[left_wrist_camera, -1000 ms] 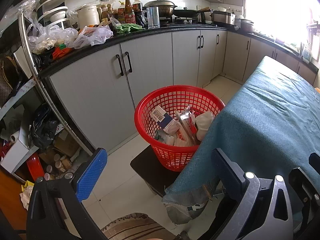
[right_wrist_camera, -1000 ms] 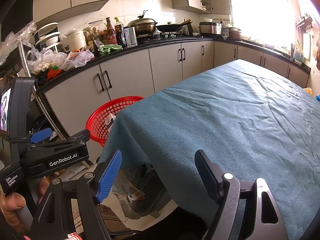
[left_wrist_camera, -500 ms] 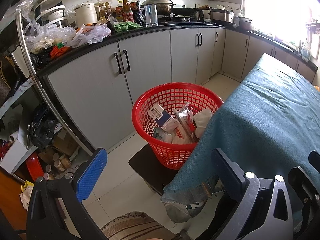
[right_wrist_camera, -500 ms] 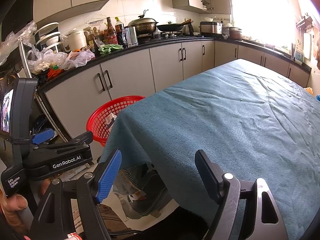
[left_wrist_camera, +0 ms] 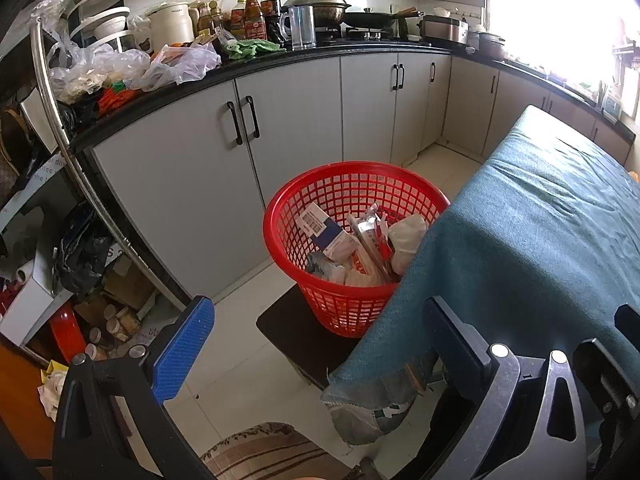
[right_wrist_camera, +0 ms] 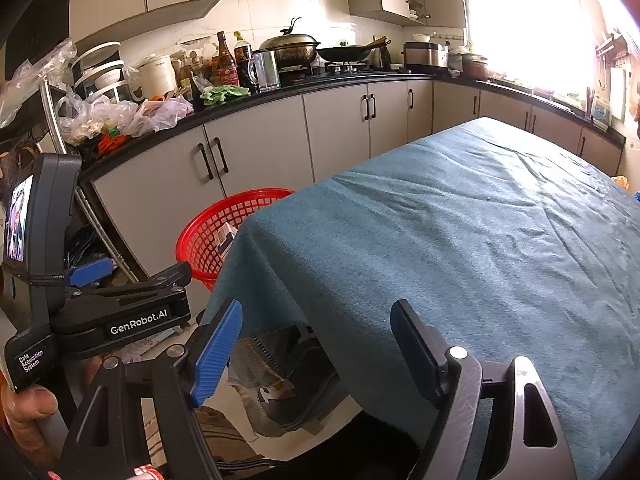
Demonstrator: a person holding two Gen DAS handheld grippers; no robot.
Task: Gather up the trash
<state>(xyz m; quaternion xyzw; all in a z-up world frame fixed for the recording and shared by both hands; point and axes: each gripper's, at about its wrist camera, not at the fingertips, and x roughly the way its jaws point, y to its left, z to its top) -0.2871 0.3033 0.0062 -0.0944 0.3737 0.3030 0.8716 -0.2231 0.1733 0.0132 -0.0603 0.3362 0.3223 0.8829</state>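
A red mesh basket (left_wrist_camera: 280, 216) stands on a dark stool (left_wrist_camera: 296, 328) beside the table's corner. It holds trash: a white and blue box (left_wrist_camera: 328, 234), several wrappers (left_wrist_camera: 372, 240) and a crumpled white wad (left_wrist_camera: 406, 236). My left gripper (left_wrist_camera: 316, 308) hangs open in front of the basket, nothing between its fingers. My right gripper (right_wrist_camera: 318, 308) is open too, at the near corner of the teal-covered table (right_wrist_camera: 460, 220), holding nothing. In the right wrist view only the basket's rim (right_wrist_camera: 208, 236) shows past the cloth. No loose trash shows on the cloth.
Grey cabinets (left_wrist_camera: 288, 128) under a black counter (left_wrist_camera: 304, 54) crowded with bottles, pots and plastic bags run along the back. A cluttered metal rack (left_wrist_camera: 60, 128) stands at left. A striped mat (left_wrist_camera: 256, 452) lies below me. A hand (right_wrist_camera: 28, 412) grips the left tool.
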